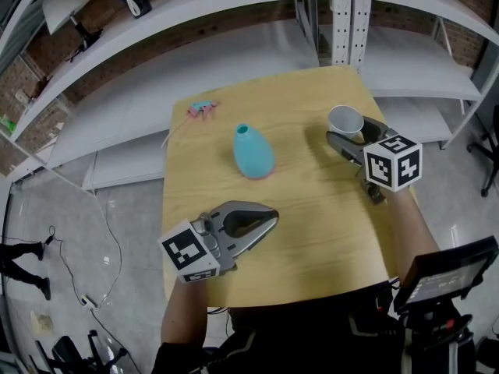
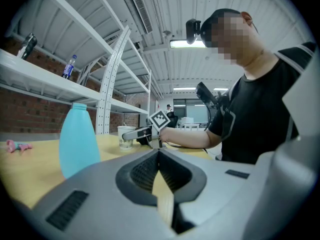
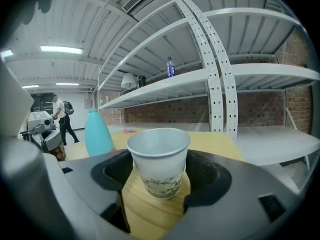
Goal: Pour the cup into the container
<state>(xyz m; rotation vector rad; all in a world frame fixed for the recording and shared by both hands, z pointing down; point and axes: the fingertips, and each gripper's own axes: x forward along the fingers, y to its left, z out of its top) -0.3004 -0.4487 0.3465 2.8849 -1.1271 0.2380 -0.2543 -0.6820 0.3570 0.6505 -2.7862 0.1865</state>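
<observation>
Right gripper view | cup (image 3: 159,159) upright between right hand-held gripper (image 3: 158,153) jaws

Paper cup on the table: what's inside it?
Of the paper cup, the head view shows only a pale inner wall; its bottom and any contents cannot be seen.

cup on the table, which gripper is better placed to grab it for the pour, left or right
Right. The cup stands between the right gripper's open jaws, so it probably only needs to close. The left gripper is shut and sits well away from the cup, nearer the person.
</observation>
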